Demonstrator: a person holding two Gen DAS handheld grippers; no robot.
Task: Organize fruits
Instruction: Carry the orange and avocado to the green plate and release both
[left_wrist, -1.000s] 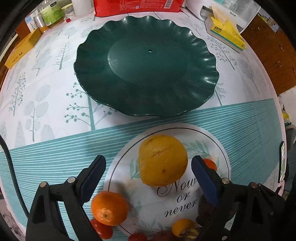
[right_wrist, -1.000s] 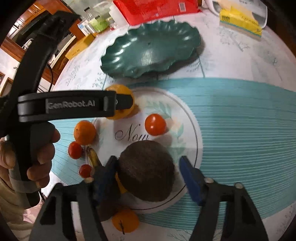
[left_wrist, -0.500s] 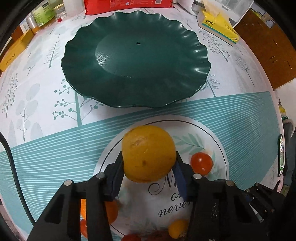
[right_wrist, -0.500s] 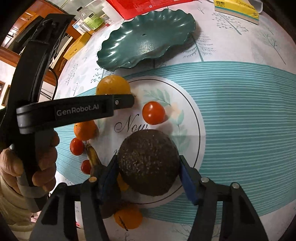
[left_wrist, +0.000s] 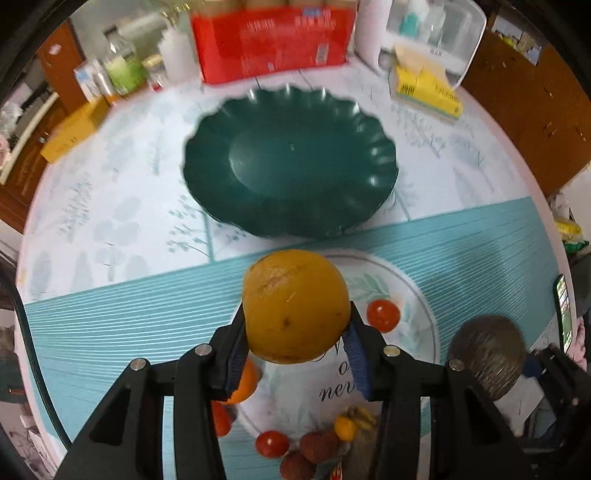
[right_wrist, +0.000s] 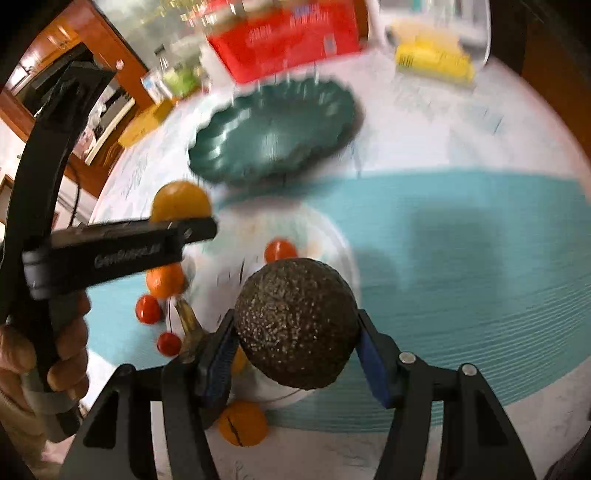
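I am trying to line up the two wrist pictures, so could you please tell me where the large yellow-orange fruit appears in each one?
Left wrist view: the yellow-orange fruit sits centre, low, clamped in the left gripper.
Right wrist view: it shows at the left, mid-height, just above the left gripper's black bar.
Shared landmark: the green scalloped plate, beyond the fruit in both.

Patterned tablecloth (left_wrist: 110, 206), wooden cabinets (left_wrist: 535, 110), perhaps kitchen

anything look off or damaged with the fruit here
The yellow-orange fruit held in the left gripper has brownish scuffs and small dark spots on its skin. A brown-yellow scrap like peel lies among the small fruits. Nothing looks spilled.
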